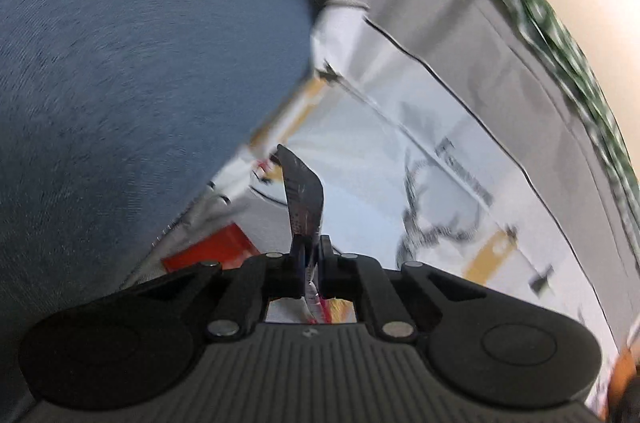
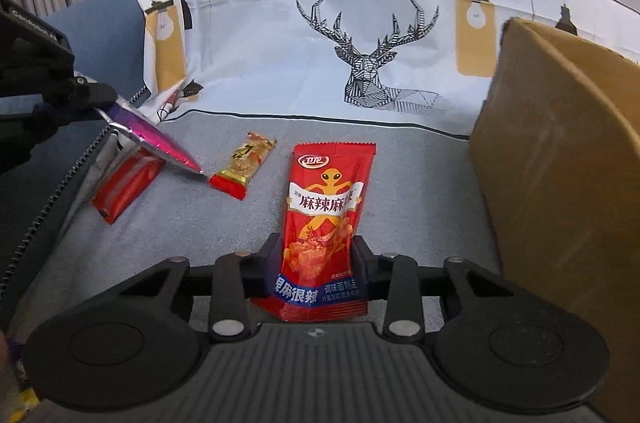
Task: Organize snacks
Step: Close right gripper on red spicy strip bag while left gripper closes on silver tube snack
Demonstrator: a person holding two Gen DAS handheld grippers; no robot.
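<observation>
Right gripper (image 2: 316,259) pinched the red snack packet (image 2: 326,223); left gripper (image 1: 310,263) pinched a purple wrapper (image 1: 302,199), which might slip. Cardboard box (image 2: 560,183) stood at three o'clock.

Both wrist views face the deer cloth (image 1: 460,183) (image 2: 360,55) closely.

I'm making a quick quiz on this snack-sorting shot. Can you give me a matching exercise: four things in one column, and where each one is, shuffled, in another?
Things:
1. big red snack packet
2. purple foil packet
3. small gold-and-red snack
4. cardboard box

Places:
A. standing at the right edge of the right wrist view
B. lying loose on the grey cloth
C. between the fingers of the right hand-held gripper
D. pinched by the left hand-held gripper

Pairs: 1-C, 2-D, 3-B, 4-A
</observation>
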